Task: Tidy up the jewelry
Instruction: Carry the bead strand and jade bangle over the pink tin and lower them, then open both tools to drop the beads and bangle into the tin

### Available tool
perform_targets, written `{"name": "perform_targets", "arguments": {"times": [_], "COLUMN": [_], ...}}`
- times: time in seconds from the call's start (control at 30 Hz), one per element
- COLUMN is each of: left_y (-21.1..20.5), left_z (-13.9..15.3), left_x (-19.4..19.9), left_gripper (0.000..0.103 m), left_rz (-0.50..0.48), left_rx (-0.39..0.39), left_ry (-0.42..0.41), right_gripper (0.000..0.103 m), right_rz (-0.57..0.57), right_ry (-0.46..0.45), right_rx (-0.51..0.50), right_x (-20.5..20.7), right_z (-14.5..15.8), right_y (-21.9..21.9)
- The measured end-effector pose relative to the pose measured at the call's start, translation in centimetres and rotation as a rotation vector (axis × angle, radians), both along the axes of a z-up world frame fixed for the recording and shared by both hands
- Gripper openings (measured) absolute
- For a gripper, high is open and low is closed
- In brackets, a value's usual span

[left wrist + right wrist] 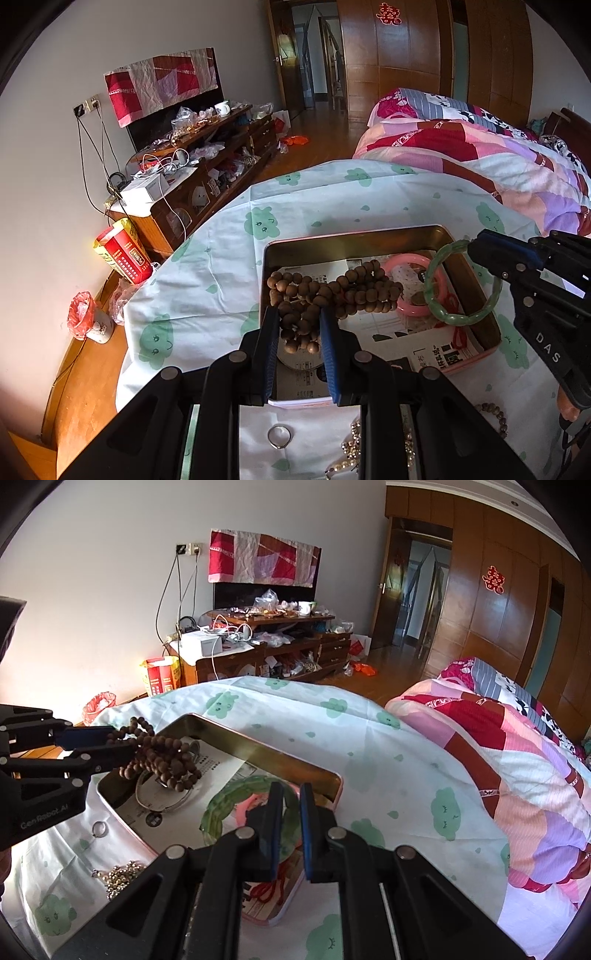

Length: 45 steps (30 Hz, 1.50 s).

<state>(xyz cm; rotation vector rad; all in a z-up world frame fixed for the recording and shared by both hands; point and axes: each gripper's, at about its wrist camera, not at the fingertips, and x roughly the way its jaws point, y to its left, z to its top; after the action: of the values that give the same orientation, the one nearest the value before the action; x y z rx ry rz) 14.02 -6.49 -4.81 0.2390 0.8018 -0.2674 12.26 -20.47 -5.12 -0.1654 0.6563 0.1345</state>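
Ring (279, 436) and gold chain (351, 448) lie nearest on the cloth w/ green prints (207, 266), just short of the tin (354, 236); left gripper (298, 314) is clenched on brown bead strand (332, 291), hanging over tin's near-left part. Right gripper (291, 794) is clamped on green bangle (218, 808), over pink bangle (406, 263) in the tin; bed (480, 147) & cluttered cabinet (207, 155) beyond.

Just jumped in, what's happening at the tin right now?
The left gripper is shut on a wooden bead strand, holding it over the open tin. The right gripper is shut on a green bangle, also above the tin, where a pink bangle already lies. A ring and a gold chain are on the cloth outside.
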Motion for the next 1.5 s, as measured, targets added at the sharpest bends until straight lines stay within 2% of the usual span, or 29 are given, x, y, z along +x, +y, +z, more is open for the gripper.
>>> {"name": "perform_targets", "arguments": {"times": [1.0,1.23,1.3,1.37,1.43,1.5], "left_y": [-0.9,-0.5,-0.5,-0.4,-0.4,-0.2], "left_z": [-2.6,-2.7,-2.6,-2.4,-2.1,-2.0], "left_x": [1.7,1.7,1.5,1.1,0.7,0.3], "left_gripper": [0.023,0.027,0.033,0.056,0.065,0.066], "left_rz": [-0.004,0.006,0.007,0.011,0.021,0.021], "left_rx": [0.045,0.043,0.044,0.052,0.063,0.056], "left_ry": [0.053,0.046,0.043,0.025,-0.001,0.0], "right_gripper": [0.011,0.013,0.015,0.02,0.035,0.039], "right_rz": [0.003,0.009,0.006,-0.005,-0.019,-0.026], "right_ry": [0.06,0.064,0.061,0.061,0.054,0.045], "right_rx": [-0.02,-0.025,-0.02,-0.023,-0.022,-0.014], "right_x": [1.6,1.5,1.4,1.4,1.2,0.9], "right_z": [-2.1,-2.4,-2.5,-2.5,-2.5,-2.4], "right_y": [0.6,0.9,0.8,0.8,0.5,0.3]}}
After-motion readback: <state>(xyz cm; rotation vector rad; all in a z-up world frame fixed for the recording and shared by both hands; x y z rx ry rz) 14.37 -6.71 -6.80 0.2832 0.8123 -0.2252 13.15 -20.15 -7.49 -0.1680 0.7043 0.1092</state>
